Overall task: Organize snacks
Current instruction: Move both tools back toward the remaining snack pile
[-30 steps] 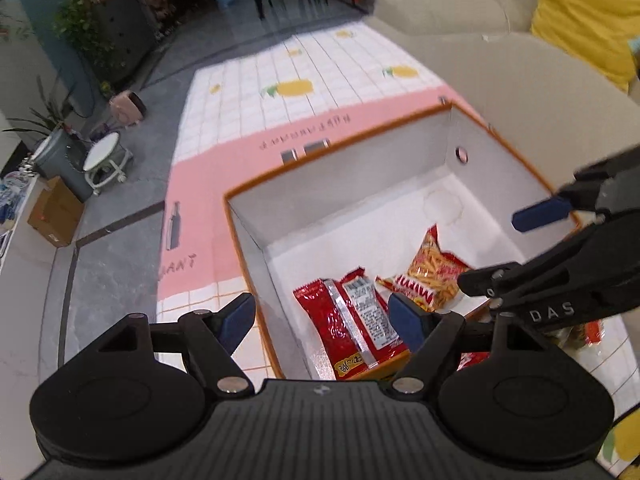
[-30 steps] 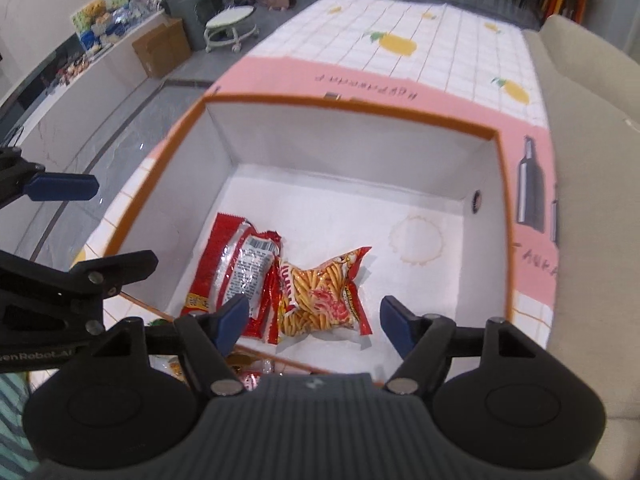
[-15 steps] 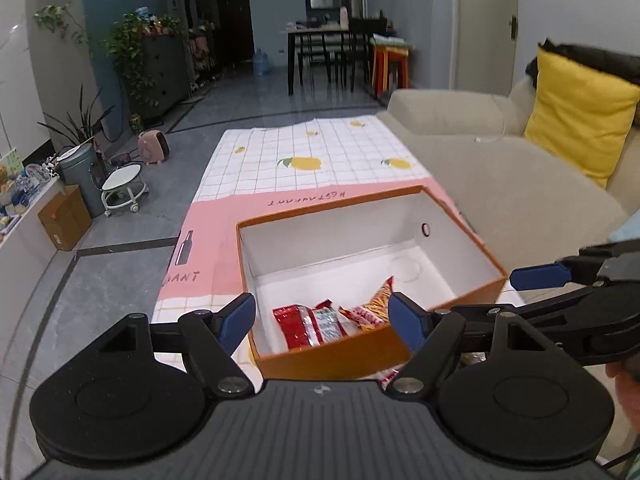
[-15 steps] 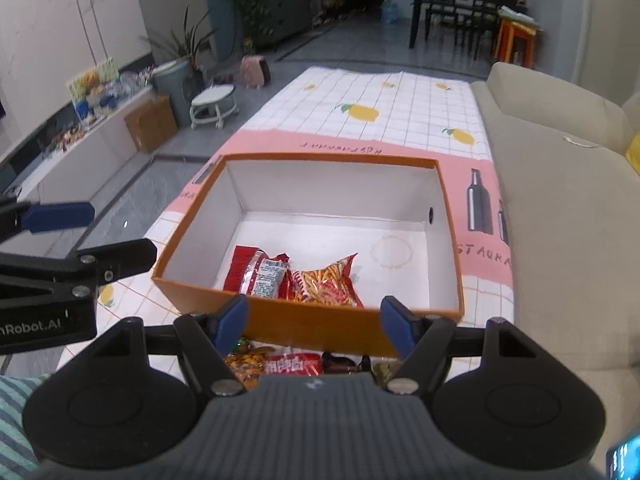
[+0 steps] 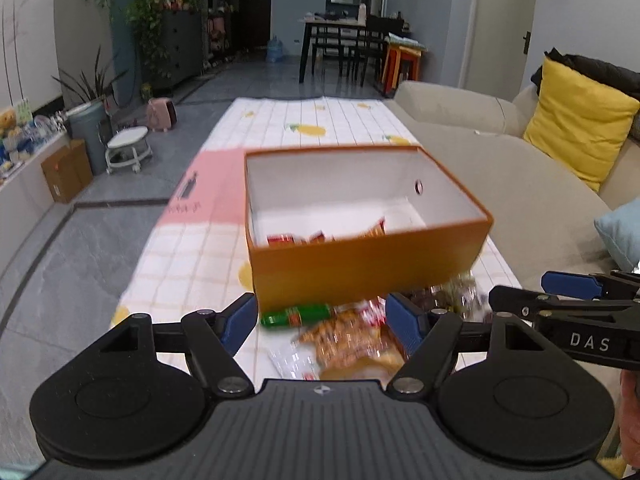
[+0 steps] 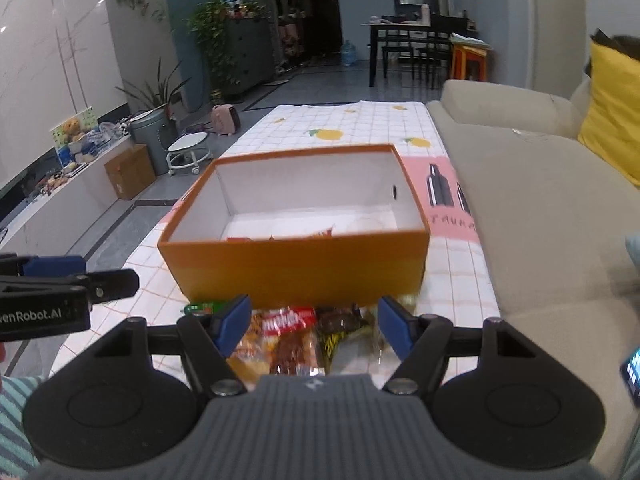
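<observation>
An orange box with a white inside stands on the tablecloth; it also shows in the right wrist view. Red and orange snack packets lie inside it, mostly hidden by the near wall. A pile of loose snacks lies on the cloth in front of the box, with a green packet at its left; the pile also shows in the right wrist view. My left gripper is open and empty above the pile. My right gripper is open and empty above the pile too.
The table has a checked cloth with lemons and a pink band. A beige sofa with a yellow cushion runs along the right. The floor drops off at the left, with a stool and a cardboard box.
Both grippers have pulled back from above the box and tilted up to a level view. The snack pile in front of the box has come into view. Both stay open.
</observation>
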Demonstrator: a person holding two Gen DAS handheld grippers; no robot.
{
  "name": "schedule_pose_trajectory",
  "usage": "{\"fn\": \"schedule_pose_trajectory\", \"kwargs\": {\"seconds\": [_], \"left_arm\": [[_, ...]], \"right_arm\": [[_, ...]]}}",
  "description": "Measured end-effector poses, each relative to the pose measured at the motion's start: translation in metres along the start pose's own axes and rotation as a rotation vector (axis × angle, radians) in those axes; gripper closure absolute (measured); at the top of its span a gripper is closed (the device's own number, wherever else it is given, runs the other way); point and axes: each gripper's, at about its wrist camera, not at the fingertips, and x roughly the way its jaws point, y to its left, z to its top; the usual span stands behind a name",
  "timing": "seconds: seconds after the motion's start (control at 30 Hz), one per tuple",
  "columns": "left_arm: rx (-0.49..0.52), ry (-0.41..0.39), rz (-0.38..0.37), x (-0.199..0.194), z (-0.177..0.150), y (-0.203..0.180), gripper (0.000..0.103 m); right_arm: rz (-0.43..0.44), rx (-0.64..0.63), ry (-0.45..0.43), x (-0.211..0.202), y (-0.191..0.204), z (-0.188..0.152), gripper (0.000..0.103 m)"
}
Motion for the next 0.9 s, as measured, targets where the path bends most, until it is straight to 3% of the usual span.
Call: {"fn": "schedule_pose_trajectory", "kwargs": {"seconds": [0.17, 0.53, 0.67, 0.77, 0.9], "left_arm": [[0.020, 0.034, -0.003, 0.013, -0.018, -0.006, 0.021], [-0.123, 0.113, -0.041, 0.050, -0.035, 0.003, 0.022], [-0.137, 0.147, -0.040, 0.067, -0.036, 0.004, 0.023], [-0.167, 0.180, -0.050, 0.079, -0.038, 0.005, 0.026], [-0.194, 0.221, -0.057, 0.091, -0.044, 0.009, 0.027]], "right_arm": [[-0.006, -0.004, 0.006, 0.003, 0.005, -0.022, 0.040], [-0.029, -0.043, 0.023, 0.033, 0.017, -0.044, 0.046], [-0.021, -0.023, 0.053, 0.047, 0.016, -0.042, 0.049], [-0.013, -0.028, 0.087, 0.058, 0.016, -0.042, 0.057], [-0.007, -0.035, 0.133, 0.073, 0.014, -0.048, 0.057]]}}
